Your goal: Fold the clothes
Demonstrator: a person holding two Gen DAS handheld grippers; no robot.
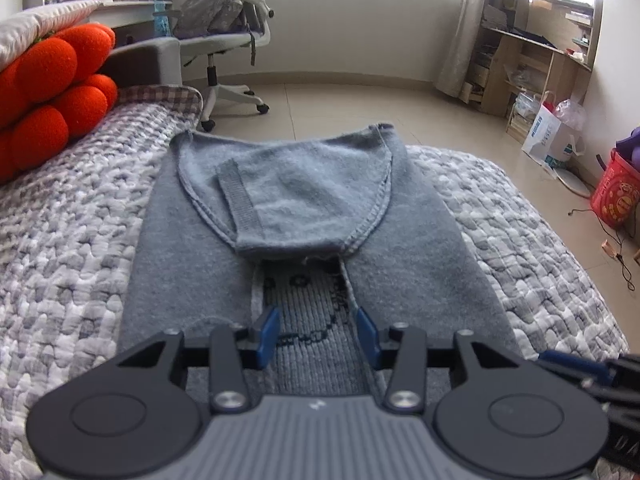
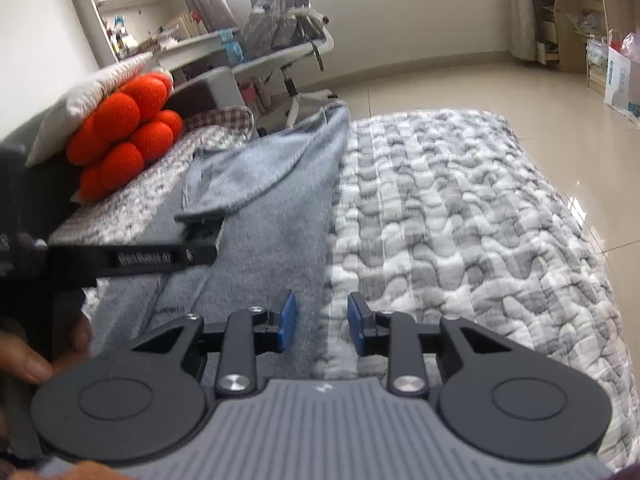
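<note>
A grey knit sweater (image 1: pixel 320 184) lies flat on the quilted bed (image 1: pixel 72 240), its sides folded in over the middle and a sleeve with a ribbed cuff across the top. My left gripper (image 1: pixel 319 332) stands open low over the near, ribbed middle strip with a dark pattern; its blue pads (image 1: pixel 272 330) flank the strip without pressing it. In the right wrist view the sweater (image 2: pixel 272 208) runs up the left half. My right gripper (image 2: pixel 322 322) is open above the sweater's right edge where it meets the quilt (image 2: pixel 460 220). The left gripper (image 2: pixel 200 236) shows from the side, with a hand (image 2: pixel 24 360) behind it.
An orange plush cushion (image 1: pixel 52 92) and a white pillow sit at the bed's left end. Beyond the bed stand an office chair (image 1: pixel 224 20) with a bag on it, a wooden shelf (image 1: pixel 532 48), a paper bag (image 1: pixel 548 136) and a red basket (image 1: pixel 616 188) on the tiled floor.
</note>
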